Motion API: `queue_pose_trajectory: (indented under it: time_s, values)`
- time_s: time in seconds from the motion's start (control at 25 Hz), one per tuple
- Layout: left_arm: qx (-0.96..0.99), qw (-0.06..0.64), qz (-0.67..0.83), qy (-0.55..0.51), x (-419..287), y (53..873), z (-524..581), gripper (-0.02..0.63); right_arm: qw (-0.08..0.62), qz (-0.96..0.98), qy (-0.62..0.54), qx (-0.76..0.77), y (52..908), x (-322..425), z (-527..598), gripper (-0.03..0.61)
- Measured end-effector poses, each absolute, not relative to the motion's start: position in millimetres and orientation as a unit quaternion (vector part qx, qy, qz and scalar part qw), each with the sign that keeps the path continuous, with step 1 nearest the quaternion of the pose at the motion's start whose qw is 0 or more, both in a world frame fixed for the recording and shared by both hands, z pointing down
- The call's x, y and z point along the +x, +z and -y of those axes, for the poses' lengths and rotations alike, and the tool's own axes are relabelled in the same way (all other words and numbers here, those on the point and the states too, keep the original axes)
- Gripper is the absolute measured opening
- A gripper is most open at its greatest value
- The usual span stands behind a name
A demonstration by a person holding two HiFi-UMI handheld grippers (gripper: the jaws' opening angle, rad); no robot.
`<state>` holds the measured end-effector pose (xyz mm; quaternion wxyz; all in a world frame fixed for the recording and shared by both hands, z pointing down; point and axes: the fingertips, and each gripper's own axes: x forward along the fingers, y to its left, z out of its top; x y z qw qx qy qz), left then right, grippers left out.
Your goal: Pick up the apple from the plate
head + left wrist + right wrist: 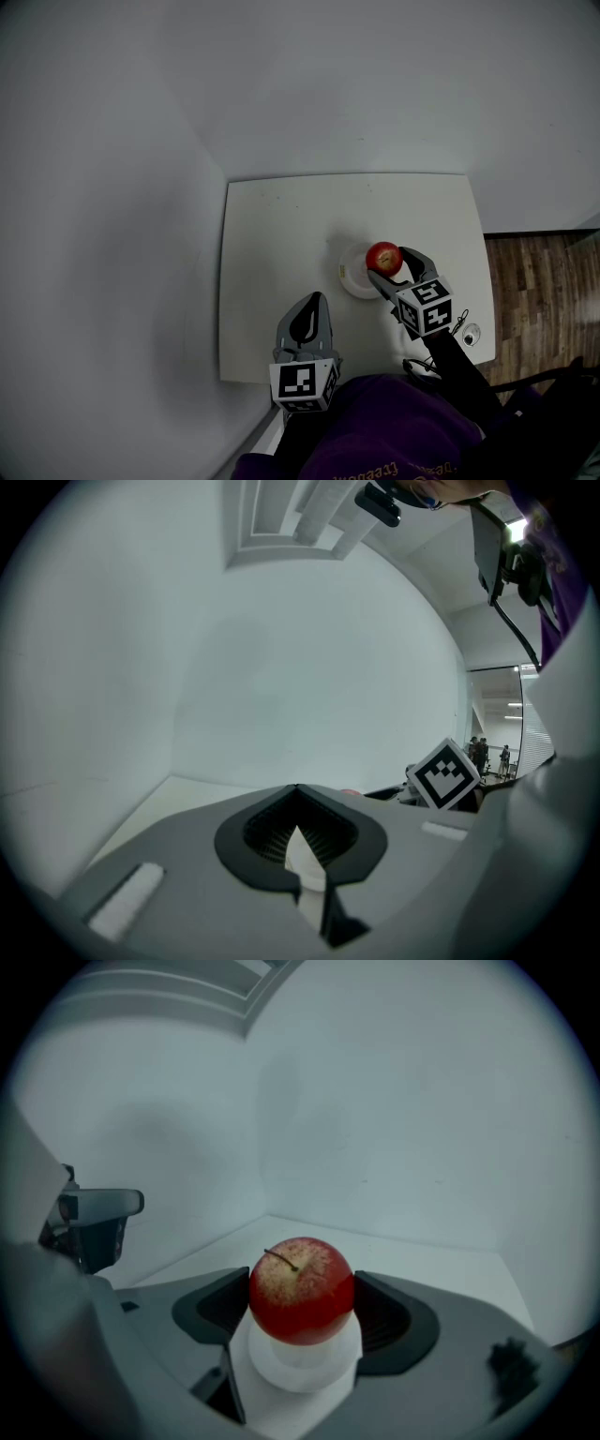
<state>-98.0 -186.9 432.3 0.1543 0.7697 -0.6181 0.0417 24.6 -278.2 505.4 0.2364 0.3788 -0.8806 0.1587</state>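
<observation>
Right of the frame's centre, our right gripper point(387, 266) clamps the apple point(382, 255) at its widest flanks over the plate point(352, 277). It looks firm, smooth and slippery. Our left gripper point(312, 306) sits closed, empty.

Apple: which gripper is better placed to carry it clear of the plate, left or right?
Right. The right gripper has its jaws closed on the apple, over the plate. The left gripper is shut, empty, and apart from it near the table edge.
</observation>
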Motion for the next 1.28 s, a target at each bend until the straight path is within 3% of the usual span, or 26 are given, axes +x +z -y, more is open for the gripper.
queue_pose_trajectory:
  time_s: [1.28]
  values:
    - [0.771,0.142,0.619,0.046,-94.5,425.7,183.8,0.006,0.167,0.906,0.115,0.371,446.0,20.4,271.8,0.351]
